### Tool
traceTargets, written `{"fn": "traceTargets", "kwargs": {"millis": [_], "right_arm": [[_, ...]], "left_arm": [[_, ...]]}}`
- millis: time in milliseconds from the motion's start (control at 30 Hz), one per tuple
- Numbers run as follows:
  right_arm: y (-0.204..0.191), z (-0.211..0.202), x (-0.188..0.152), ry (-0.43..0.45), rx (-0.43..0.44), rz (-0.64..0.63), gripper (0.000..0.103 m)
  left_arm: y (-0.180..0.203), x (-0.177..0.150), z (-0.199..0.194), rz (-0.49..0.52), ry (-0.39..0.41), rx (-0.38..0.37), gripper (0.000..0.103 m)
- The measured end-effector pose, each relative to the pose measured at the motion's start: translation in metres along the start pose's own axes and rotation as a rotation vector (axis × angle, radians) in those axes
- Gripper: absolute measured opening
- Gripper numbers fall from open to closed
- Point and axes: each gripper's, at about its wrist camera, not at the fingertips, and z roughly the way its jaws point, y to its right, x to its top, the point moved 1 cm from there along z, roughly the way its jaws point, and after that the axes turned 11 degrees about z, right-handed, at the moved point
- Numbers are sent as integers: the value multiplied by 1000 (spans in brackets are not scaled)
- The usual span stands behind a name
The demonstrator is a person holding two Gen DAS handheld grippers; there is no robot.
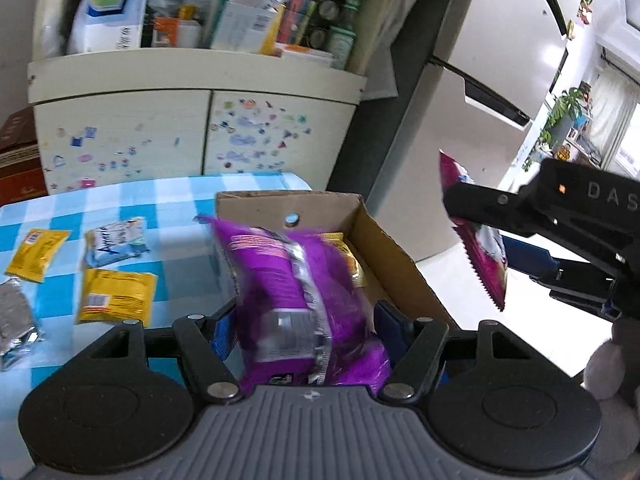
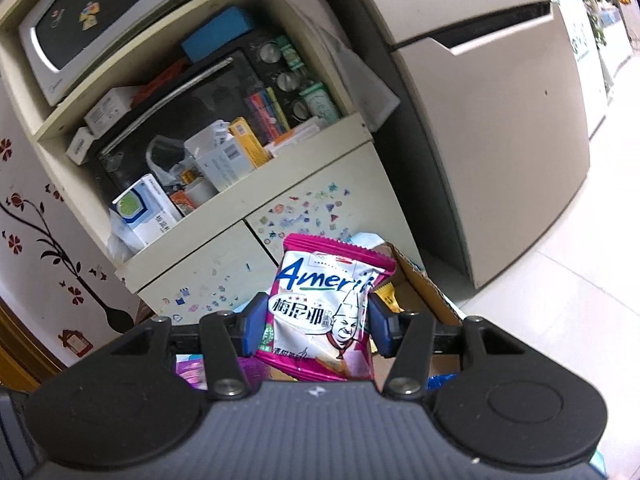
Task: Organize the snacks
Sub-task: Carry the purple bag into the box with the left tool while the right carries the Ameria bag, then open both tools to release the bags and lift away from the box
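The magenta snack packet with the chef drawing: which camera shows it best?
The right wrist view: the magenta snack packet faces the lens there, print readable, clamped in the right gripper. The left wrist view shows it only edge-on at the far right, partly hidden behind that gripper's finger.

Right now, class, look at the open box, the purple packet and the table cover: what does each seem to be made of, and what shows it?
Open box: corrugated cardboard, matte brown, with raw cut edges and folded flaps.
Purple packet: likely plastic film, glossy; a silvery seam runs down its back.
Table cover: blue-and-white check; cloth or vinyl, too blurred to tell.
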Motion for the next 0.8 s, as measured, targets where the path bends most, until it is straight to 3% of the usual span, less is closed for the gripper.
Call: {"fn": "traceTargets", "kwargs": {"millis": [233,433,667,800], "right_arm": [[11,15,4,-49,-33,84,56],[13,13,7,-34,-37,115,78],[7,11,7,-33,-10,83,78],[-3,15,1,-63,14,22,78]], "left_arm": [[12,7,17,27,-29,-8,79],[6,10,11,-10,-18,-18,88],[-13,7,5,-93,-66,-20,88],[-24,6,-1,-84,-100,0,90]]}}
